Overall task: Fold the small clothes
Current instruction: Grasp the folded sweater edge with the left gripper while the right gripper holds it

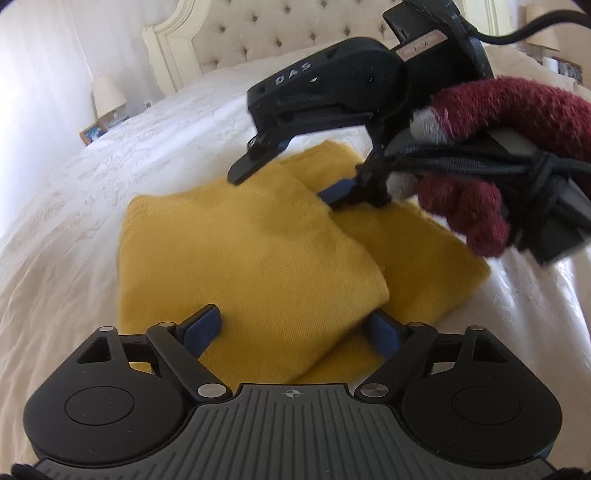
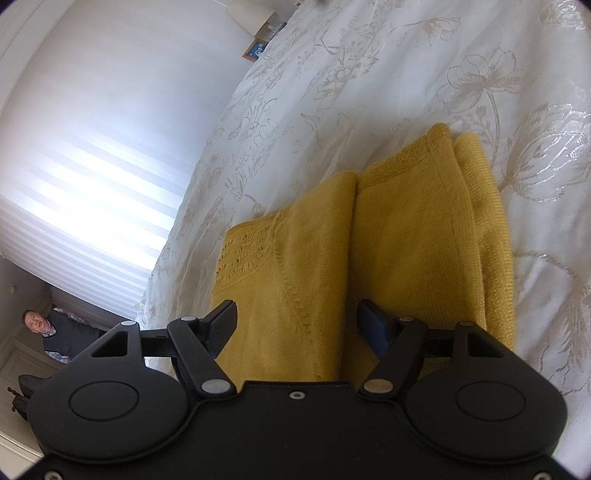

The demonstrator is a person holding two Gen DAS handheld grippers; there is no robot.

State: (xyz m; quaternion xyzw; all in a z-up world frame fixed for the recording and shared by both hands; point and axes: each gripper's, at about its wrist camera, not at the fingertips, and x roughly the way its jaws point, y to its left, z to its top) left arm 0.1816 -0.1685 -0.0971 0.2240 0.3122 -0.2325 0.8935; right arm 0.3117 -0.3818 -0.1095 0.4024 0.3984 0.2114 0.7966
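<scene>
A folded mustard-yellow knit garment [image 1: 258, 243] lies on the white embroidered bedspread [image 1: 74, 177]. My left gripper [image 1: 295, 325] is open, its blue-padded fingers straddling the near edge of the top fold. My right gripper [image 1: 288, 181], held by a hand in a maroon glove [image 1: 517, 110], is at the garment's far side, fingers apart around the upper flap's edge. In the right wrist view the garment [image 2: 406, 240] shows two folded panels side by side, and my right gripper [image 2: 299, 321] is open over its near end.
A tufted cream headboard [image 1: 258, 33] stands at the bed's far end. A lamp [image 1: 107, 92] and a picture frame [image 1: 92, 133] are beside the bed. A bright window blind [image 2: 92, 166] and a person [image 2: 48, 332] show at left.
</scene>
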